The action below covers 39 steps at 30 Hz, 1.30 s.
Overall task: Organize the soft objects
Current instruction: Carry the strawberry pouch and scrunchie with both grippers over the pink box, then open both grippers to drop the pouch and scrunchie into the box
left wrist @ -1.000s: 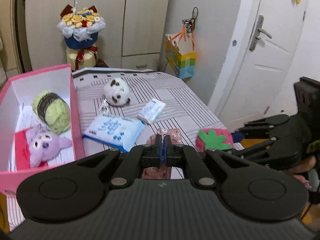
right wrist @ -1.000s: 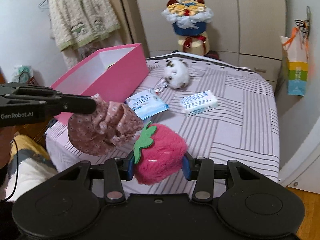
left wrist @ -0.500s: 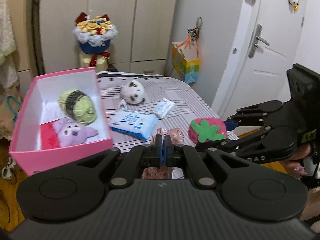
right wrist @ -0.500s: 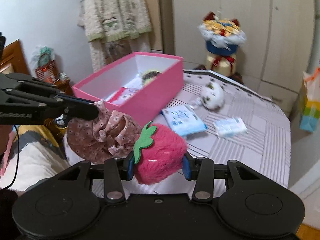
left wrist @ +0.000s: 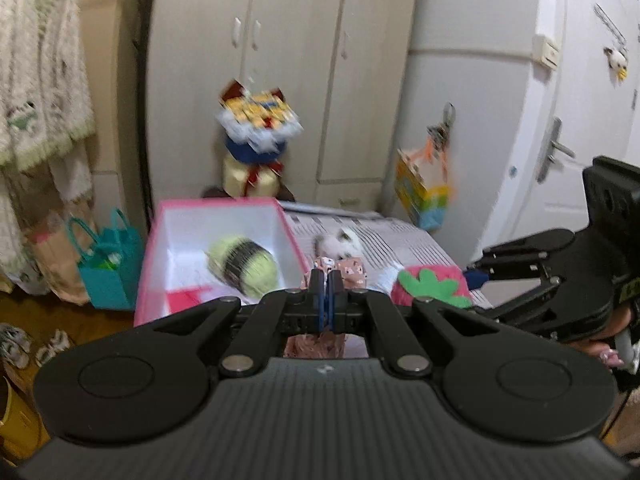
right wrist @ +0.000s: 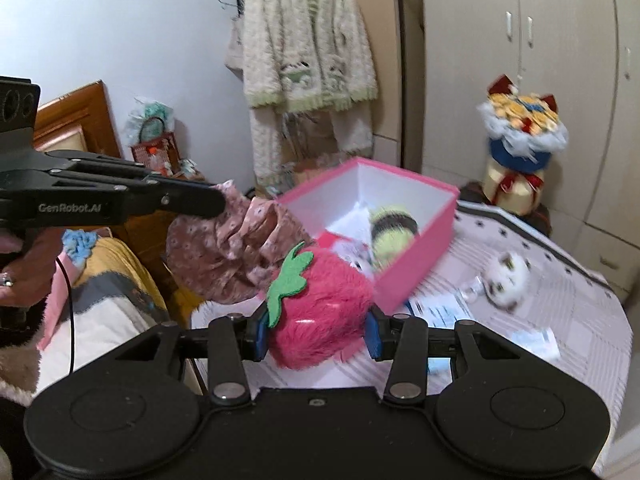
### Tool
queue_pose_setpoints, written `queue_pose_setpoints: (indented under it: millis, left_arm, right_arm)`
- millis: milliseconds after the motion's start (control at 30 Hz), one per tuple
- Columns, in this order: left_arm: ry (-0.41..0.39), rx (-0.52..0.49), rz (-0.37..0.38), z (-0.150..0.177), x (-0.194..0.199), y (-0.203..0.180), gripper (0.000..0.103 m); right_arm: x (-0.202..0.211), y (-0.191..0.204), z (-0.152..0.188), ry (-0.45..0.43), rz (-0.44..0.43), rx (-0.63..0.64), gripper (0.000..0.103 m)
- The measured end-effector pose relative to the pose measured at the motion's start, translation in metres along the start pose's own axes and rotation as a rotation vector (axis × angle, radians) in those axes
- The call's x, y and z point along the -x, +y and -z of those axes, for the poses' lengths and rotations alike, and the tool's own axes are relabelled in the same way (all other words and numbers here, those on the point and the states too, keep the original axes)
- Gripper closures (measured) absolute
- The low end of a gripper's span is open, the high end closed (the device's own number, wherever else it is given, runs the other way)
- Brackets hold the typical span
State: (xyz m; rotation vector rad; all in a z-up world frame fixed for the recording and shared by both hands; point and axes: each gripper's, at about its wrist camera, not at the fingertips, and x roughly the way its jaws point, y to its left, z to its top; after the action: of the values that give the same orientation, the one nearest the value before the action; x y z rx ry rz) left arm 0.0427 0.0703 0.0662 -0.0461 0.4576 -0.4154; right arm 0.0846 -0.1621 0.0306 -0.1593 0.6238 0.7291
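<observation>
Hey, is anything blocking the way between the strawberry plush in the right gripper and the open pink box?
Nothing visible blocks it. The strawberry plush sits just short of the pink box, whose top is open. The floral cloth hangs off to the left.

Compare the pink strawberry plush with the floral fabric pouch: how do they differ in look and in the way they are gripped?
The strawberry plush is bright pink, furry and blocky with a green felt leaf; the floral fabric pouch is dusty pink, thin and crumpled. The right gripper clamps the plush across its width; the left gripper pinches only the pouch's edge, so it dangles. Both are soft, held in the air near the pink box.
</observation>
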Motion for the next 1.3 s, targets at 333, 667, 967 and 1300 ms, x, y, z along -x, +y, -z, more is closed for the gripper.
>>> queue_pose_setpoints:
  millis: [333, 667, 967, 1300]
  left_arm:
    - [-0.087, 0.035, -0.112, -0.029, -0.042, 0.052, 0.102]
    - [0.002, 0.105, -0.121, -0.025, -0.136, 0.102, 0.102]
    - [0.098, 0.130, -0.160, -0.015, -0.187, 0.129, 0.101]
    - [0.134, 0.153, -0.180, -0.013, -0.206, 0.141, 0.098]
  right_arm:
    - [-0.072, -0.008, -0.053, -0.055, -0.053, 0.010, 0.053]
    - [-0.179, -0.041, -0.077, 0.112, -0.088, 0.030, 0.052]
    - [-0.246, -0.049, -0.078, 0.236, -0.065, 0.093, 0.050]
    - [-0.263, -0.045, -0.080, 0.236, 0.005, 0.167, 0.028]
